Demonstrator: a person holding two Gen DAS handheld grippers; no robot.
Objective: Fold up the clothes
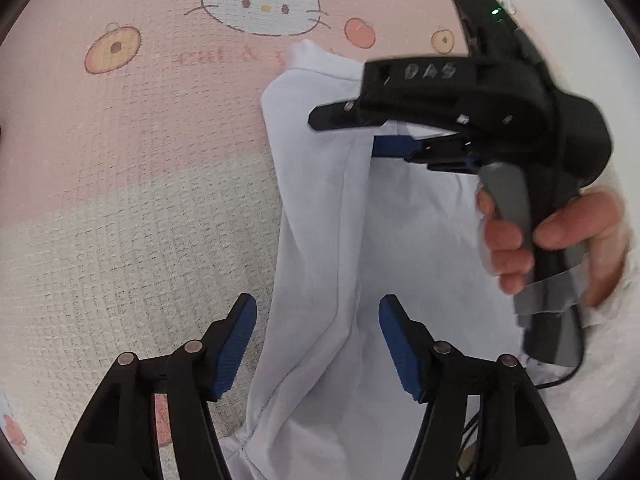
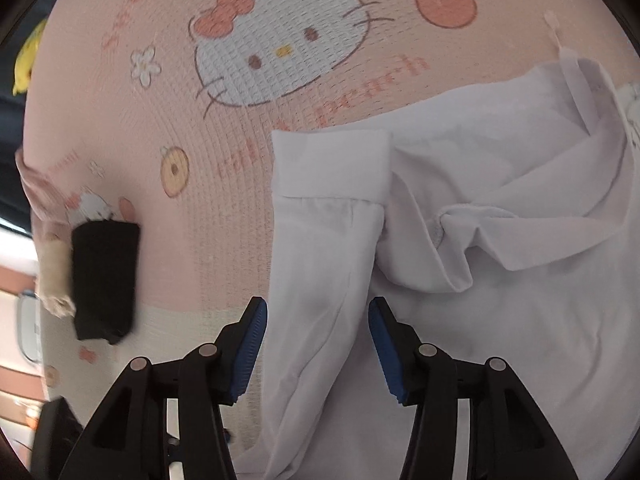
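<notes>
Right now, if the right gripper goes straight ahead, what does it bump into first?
Most likely the white shirt: its long sleeve lies between the open jaws of the right gripper, with the cuff straight ahead. Depth is hard to judge.

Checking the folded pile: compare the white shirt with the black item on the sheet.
The white shirt is large, only partly folded, with rumpled collar and sleeve; the black item is small and sits as a compact rectangle. The shirt lies between the open right gripper; the black item sits apart near the sheet's edge. Both rest on the pink cartoon sheet.
</notes>
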